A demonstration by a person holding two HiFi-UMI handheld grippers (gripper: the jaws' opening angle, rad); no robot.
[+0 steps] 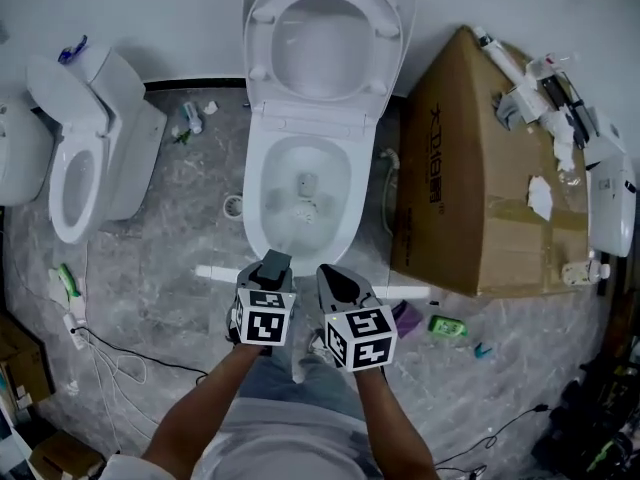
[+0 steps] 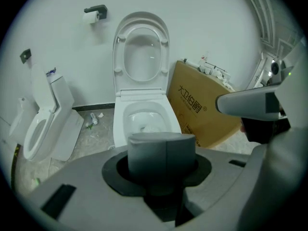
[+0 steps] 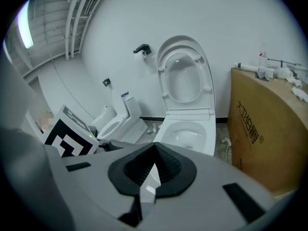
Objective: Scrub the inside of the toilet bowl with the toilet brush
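While both grippers hang just short of the front rim, scrubbing is not yet under way; this reads as the approach step. The left gripper is clamped on a grey handle stub, seen end-on. It is probably the toilet brush grip, but no bristle head shows in any view. The right gripper has its jaws pressed together, with only a white sliver in the seam; what that is can't be told. The toilet bowl sits dead ahead with the raised lid back by the wall, so the opening is fully exposed.

Next move, as judged: carry the working end forward over the rim and down onto the inner wall, angled to miss the rim.

Room: the cardboard box crowds the bowl's right side, so swing is tight there. There is more open floor on the left before the second toilet. A white rod lies across the floor just before the bowl's front, a snag risk.
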